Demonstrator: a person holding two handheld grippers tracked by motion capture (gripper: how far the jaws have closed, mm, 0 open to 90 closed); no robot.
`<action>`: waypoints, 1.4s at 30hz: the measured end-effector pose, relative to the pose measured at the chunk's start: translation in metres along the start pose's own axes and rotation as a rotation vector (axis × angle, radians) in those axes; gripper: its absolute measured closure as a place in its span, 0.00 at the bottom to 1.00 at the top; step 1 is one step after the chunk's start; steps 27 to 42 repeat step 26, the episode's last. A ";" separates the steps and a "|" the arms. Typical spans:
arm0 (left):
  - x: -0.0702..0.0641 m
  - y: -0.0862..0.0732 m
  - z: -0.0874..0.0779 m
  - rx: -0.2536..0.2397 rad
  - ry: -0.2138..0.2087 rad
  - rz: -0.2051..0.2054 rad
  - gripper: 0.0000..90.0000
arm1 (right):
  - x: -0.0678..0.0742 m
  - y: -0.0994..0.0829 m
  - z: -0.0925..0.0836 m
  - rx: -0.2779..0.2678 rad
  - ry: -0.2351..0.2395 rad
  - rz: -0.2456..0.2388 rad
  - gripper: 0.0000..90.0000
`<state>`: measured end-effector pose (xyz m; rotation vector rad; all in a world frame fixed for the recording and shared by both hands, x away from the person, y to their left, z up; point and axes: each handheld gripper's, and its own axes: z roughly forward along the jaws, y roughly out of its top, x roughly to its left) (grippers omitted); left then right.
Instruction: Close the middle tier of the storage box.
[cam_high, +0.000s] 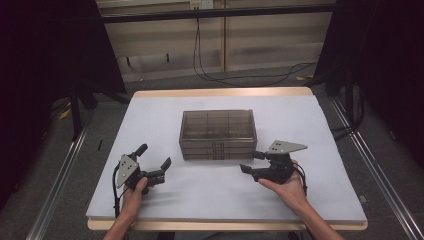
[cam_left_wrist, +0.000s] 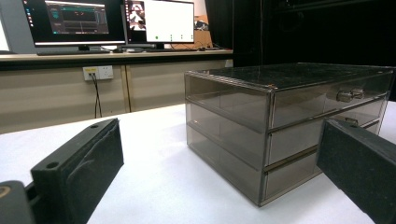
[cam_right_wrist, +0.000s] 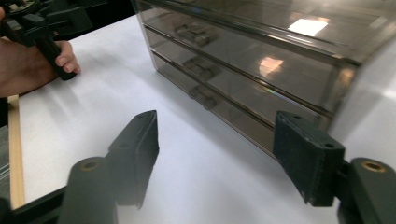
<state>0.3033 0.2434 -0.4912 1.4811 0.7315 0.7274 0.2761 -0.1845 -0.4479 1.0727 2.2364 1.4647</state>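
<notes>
A smoky see-through drawer box (cam_high: 218, 134) with three stacked drawers stands in the middle of the white mat, its small knobs (cam_right_wrist: 201, 67) facing the person. All three drawers look pushed in. My left gripper (cam_high: 154, 156) rests on the mat off the box's front left corner. It is open, with nothing between its fingers (cam_left_wrist: 84, 163), and it points at the box (cam_left_wrist: 280, 121). My right gripper (cam_high: 249, 161) hovers just off the box's front right corner. Its jaws are wide apart and empty, aimed along the drawer fronts (cam_right_wrist: 261, 56).
The white mat (cam_high: 320, 150) covers a wooden table whose edge (cam_high: 225, 92) shows at the back. Metal rails (cam_high: 380, 175) run along both sides on the floor, and cables (cam_high: 240, 77) lie behind the table. Monitors (cam_left_wrist: 112, 21) stand on a bench beyond.
</notes>
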 end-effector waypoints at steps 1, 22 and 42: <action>0.000 0.000 0.000 0.000 0.000 0.001 0.01 | -0.001 -0.001 -0.003 -0.003 -0.004 0.007 0.31; 0.000 0.000 0.000 0.001 -0.009 -0.008 0.01 | -0.040 -0.036 -0.062 -0.040 -0.159 0.120 0.14; 0.000 0.000 0.000 0.003 -0.009 -0.004 0.01 | -0.047 -0.039 -0.067 -0.046 -0.218 0.138 0.11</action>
